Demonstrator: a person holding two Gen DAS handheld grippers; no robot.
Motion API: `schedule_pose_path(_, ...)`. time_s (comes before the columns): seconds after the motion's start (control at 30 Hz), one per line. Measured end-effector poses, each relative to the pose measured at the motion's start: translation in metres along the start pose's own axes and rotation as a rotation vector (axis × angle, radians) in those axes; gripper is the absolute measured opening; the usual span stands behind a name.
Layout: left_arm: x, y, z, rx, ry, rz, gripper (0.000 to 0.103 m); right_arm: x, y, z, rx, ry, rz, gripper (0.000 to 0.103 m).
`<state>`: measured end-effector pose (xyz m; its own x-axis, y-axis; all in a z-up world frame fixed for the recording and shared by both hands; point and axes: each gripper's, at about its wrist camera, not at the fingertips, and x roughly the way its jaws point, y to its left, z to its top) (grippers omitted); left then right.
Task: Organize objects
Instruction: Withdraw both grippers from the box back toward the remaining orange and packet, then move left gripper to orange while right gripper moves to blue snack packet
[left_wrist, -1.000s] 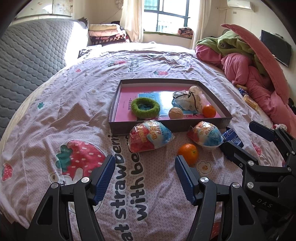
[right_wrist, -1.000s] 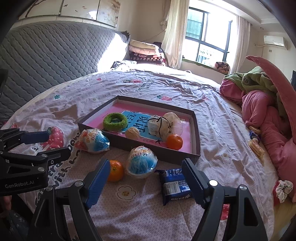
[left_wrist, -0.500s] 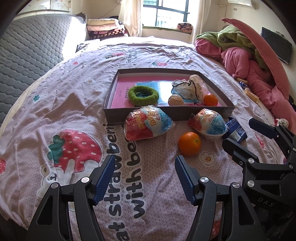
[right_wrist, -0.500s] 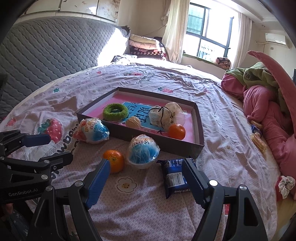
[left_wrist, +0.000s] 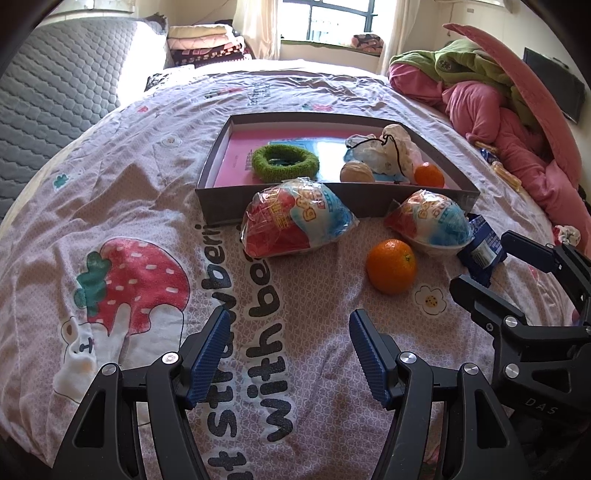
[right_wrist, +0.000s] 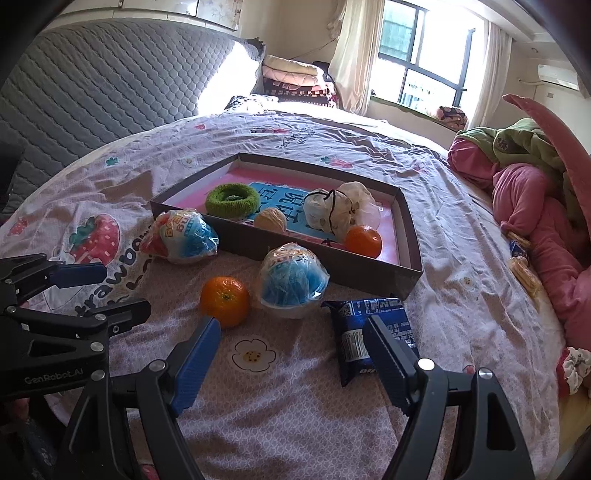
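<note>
Room: bedroom in daylight, with a window at the far wall, a grey quilted headboard on the left and a heap of pink and green bedding (right_wrist: 532, 184) on the right.
Bed: covered by a pale sheet (left_wrist: 147, 206) with a strawberry picture and large black letters; all the things lie on it.
Box: shallow dark tray-like box (right_wrist: 406, 236) with a pink floor, lying in the middle of the bed beyond both grippers.
Inside the box: green fuzzy ring (right_wrist: 232, 199), a walnut-like ball (right_wrist: 270, 219), a white drawstring pouch (right_wrist: 332, 210) and a small orange (right_wrist: 364, 242) in the near right corner.
Outside the box: two wrapped snack cups, one (left_wrist: 295, 221) against the near wall of the box and the other (right_wrist: 293, 280) just beside it; a loose orange (right_wrist: 224, 301); a blue snack packet (right_wrist: 369, 332).
Left gripper (left_wrist: 290, 350): jaws spread apart with nothing between them, above the printed letters; the first snack cup lies ahead of it, well apart, and the loose orange ahead to the right.
Right gripper (right_wrist: 291, 343): jaws spread apart and gripping nothing; the loose orange is just beyond its left fingertip, the blue packet is partly behind its right finger, and the second snack cup is straight ahead, between them.
Contact: neither gripper touches any thing, as far as I can see.
</note>
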<state>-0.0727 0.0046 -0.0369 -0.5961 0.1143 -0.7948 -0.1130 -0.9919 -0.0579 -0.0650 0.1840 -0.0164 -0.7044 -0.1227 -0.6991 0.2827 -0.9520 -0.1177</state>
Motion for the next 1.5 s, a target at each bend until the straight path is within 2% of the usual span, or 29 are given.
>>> schedule_pose_path(0.43,0.003,-0.002,-0.002,-0.001,0.009,-0.016,0.069,0.000,-0.023,-0.005,0.064,0.011,-0.017,0.079)
schedule_pose_path(1.13,0.012,-0.059,0.006,0.090,0.012,-0.046,0.069,0.004,-0.061,-0.016,0.119,0.056,-0.041,0.079)
schedule_pose_path(1.5,0.030,-0.066,0.018,0.086,0.026,-0.038,0.069,0.017,-0.074,-0.018,0.128,0.097,-0.023,0.079)
